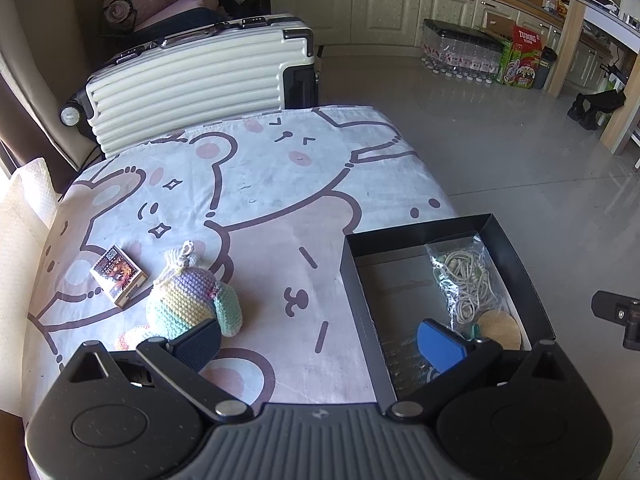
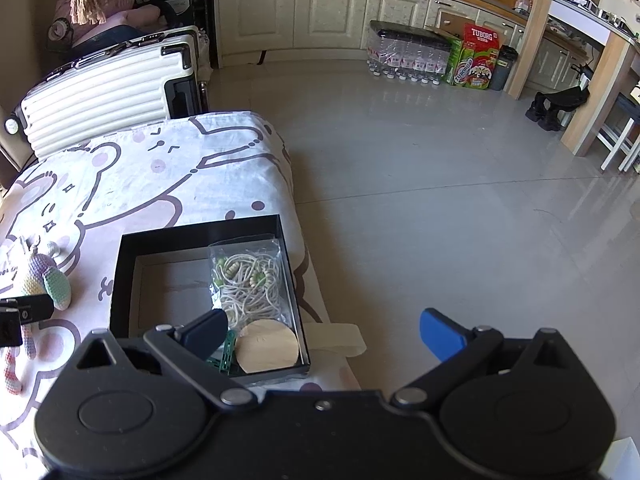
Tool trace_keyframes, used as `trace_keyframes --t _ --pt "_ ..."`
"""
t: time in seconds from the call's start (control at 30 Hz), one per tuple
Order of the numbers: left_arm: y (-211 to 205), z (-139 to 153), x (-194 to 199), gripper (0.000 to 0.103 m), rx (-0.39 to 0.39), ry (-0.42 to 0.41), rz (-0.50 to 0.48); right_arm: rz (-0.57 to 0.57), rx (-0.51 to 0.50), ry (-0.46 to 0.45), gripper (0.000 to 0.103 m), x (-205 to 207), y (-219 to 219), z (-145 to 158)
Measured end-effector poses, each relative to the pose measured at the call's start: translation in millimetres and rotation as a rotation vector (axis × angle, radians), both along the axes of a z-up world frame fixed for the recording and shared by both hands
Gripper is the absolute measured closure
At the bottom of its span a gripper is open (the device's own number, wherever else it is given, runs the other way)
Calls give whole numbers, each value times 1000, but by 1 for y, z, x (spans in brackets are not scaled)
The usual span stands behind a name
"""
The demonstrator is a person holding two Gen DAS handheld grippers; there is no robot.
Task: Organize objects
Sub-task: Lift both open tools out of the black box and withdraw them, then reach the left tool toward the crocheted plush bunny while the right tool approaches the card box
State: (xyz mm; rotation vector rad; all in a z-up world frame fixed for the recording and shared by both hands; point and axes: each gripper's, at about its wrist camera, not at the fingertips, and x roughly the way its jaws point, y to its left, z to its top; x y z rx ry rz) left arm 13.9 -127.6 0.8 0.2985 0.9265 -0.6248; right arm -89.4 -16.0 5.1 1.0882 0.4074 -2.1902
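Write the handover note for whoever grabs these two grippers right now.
Left gripper: open, empty, over the cloth-covered table between the toy and the box.
Right gripper: open, empty, at the box's near right corner.
Done: bag of cords, wooden disc and green clip lie in the black box.
Left: crochet toy and small card box sit on the cloth, left of the box; judging by the task, they probably go in next.
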Motion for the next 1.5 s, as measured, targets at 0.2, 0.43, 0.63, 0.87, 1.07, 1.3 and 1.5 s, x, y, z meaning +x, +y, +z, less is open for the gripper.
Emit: trace_keyframes --t 0.2,0.43,0.63,0.87,1.07,1.3,1.5 --pt "8 0 6 0 0 0 18 5 8 -1 0 2 -7 -3" --pt "30 0 19 0 -4 -6 63 30 4 -1 0 12 -25 -4" --pt "59 1 35 0 -4 -23 121 88 -7 1 0 28 -53 -3" --pt "104 0 55 0 7 -33 210 162 -25 -1 0 54 -90 -2" --pt "139 0 68 0 1 -39 286 231 -35 4 0 78 -120 -1" --pt "167 1 75 0 1 -62 332 281 -58 7 0 98 -144 2" --pt "180 3 74 0 -1 -96 339 306 -87 7 0 112 -154 10"
